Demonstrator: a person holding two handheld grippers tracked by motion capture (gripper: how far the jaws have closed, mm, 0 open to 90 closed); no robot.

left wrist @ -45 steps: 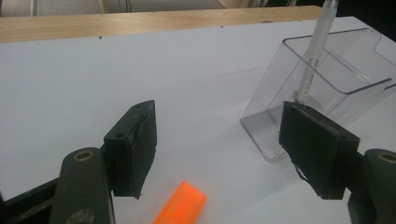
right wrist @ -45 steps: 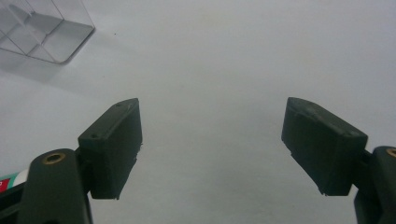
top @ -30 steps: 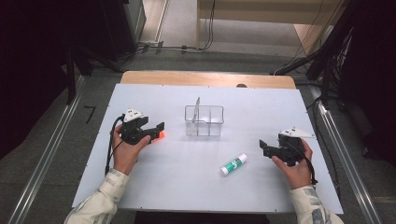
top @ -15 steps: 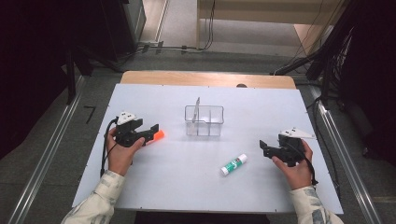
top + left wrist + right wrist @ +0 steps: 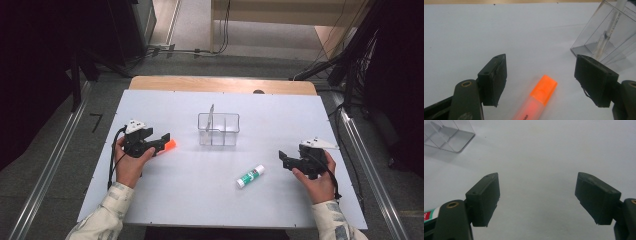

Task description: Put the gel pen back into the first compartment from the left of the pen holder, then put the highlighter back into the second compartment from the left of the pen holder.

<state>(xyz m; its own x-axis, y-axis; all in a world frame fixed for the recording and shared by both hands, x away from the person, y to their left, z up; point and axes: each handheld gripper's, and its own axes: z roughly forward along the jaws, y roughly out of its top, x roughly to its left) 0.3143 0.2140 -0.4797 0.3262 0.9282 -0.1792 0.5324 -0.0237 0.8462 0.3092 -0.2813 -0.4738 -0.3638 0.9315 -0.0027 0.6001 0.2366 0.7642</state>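
Left gripper (image 5: pixel 540 77): jaws spread wide, nothing pinched. Orange highlighter (image 5: pixel 536 98) lies flat on the white table (image 5: pixel 165 200) between the jaws, touching neither. Clear organizer (image 5: pixel 218 129), one pen (image 5: pixel 211 114) upright inside, stands near. Right gripper (image 5: pixel 537 200): jaws spread, empty. Glue stick (image 5: pixel 250 176) lies near it.

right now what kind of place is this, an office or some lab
Most likely a lab set up for recording handling work. A bare white table stands among trailing floor cables and dark racks, and a person holds a camera-bearing left gripper over an orange highlighter.
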